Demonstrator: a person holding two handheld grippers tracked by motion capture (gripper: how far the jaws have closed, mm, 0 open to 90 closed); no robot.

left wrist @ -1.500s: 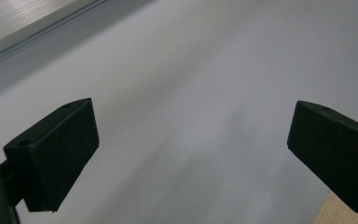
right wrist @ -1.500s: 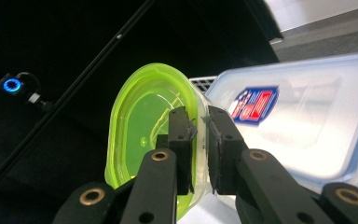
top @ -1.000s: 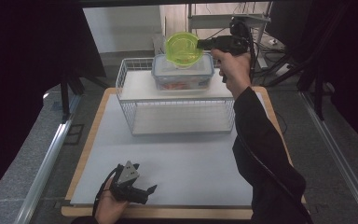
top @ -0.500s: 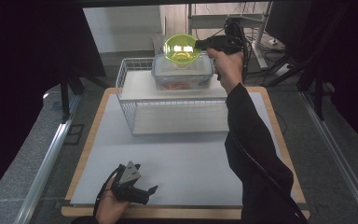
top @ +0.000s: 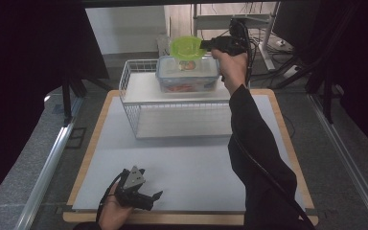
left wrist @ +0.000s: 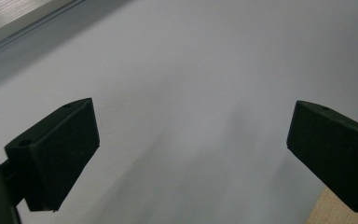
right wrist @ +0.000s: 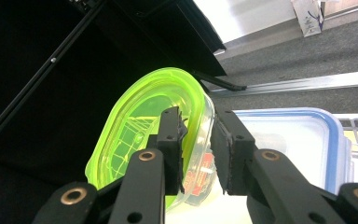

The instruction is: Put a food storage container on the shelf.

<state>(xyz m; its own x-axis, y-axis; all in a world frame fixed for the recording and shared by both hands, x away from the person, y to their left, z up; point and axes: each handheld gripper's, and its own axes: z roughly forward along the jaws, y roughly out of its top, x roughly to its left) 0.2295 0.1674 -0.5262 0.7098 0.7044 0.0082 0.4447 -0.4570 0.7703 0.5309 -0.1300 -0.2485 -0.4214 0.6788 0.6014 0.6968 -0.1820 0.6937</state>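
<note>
A small clear container with a lime-green lid [top: 187, 47] [right wrist: 135, 126] rests on a larger clear box with a blue-rimmed lid [top: 188, 76] [right wrist: 298, 140], which stands on a white wire rack [top: 172, 115]. My right gripper [top: 202, 45] [right wrist: 198, 116] reaches in from the right with the small container between its jaws. The jaws have just been opening, but both pads still lie against the container. My left gripper [top: 153, 197] [left wrist: 191, 126] lies low over the white mat [top: 187, 163] near the front edge, open with nothing between its jaws.
The rack takes up the back middle of the mat. A wooden border [top: 287, 143] frames the mat, with metal rails [top: 43, 167] beyond it on both sides. Dark stands and cables crowd the area behind the rack.
The green-lidded container, tilted toward the camera before, has come level onto the big box. The right hand shifted slightly. The left gripper stayed put.
</note>
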